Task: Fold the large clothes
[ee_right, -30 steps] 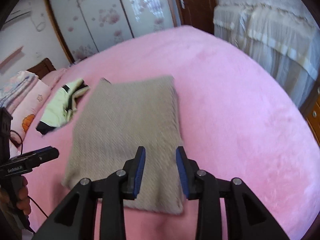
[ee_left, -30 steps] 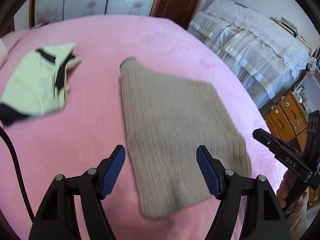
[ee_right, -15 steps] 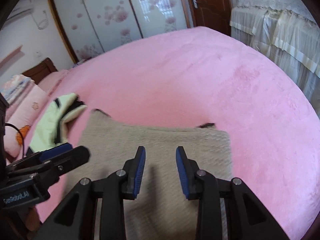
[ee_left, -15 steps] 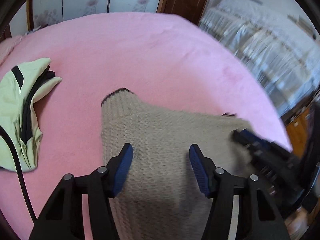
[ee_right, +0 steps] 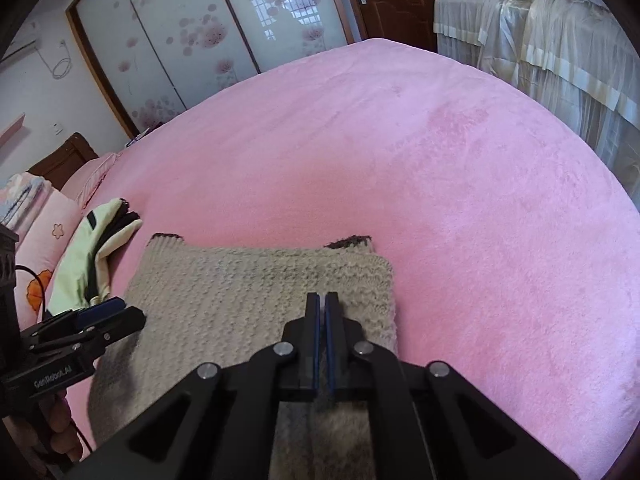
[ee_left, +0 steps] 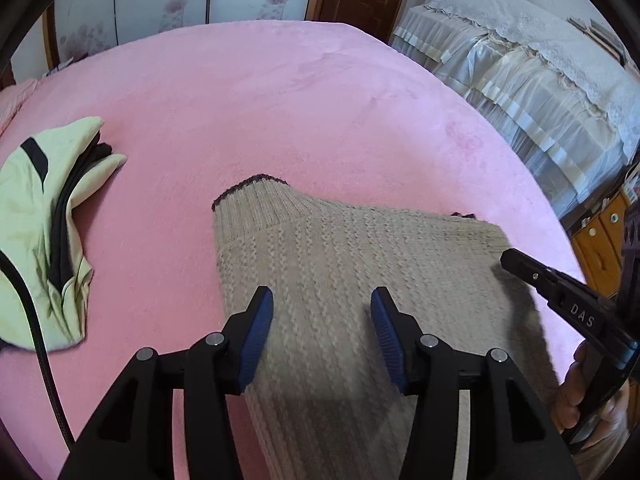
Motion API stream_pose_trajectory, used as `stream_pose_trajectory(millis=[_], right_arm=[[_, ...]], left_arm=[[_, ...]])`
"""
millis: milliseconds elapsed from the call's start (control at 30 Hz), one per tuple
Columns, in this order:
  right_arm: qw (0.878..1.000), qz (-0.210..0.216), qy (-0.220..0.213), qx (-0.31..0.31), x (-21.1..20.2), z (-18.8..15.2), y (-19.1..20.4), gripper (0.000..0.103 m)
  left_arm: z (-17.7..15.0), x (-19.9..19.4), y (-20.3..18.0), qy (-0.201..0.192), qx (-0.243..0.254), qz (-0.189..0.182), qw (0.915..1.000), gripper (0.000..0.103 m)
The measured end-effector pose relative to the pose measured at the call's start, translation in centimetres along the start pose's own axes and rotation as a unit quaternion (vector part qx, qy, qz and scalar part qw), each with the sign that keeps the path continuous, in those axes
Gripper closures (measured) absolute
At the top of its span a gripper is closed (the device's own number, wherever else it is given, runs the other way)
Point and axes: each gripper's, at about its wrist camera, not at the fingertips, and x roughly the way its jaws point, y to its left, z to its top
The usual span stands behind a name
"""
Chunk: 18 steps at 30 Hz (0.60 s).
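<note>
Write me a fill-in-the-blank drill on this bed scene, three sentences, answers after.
1. The beige sweater lies on a ____ blanket.
2. The right tongs are ____ over the sweater.
3. The green garment lies to the sweater's ____ in both views.

Answers: pink; shut; left

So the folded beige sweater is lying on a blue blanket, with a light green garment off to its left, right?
Not quite: the blanket is pink, not blue, as the left wrist view shows. The folded beige sweater does lie on it, with the light green garment to its left.
</note>
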Motion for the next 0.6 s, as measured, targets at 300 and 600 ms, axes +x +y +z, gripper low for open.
stream_pose_trajectory(millis=[300,600], right_arm=[[0.998,0.052,0.001,-0.034,-8.4,-4.2,3.5,0.1],[0.999,0.018,-0.007,-0.046,-9.7,-11.4,3.5,0.1]], left_arm=[[-5.3,-8.7,-2.1,0.016,-0.007,-0.064,0.9978,0.05],[-14.2,-6.6,-3.1,0.007,-0.033,-0.039,0.9987,0.05]])
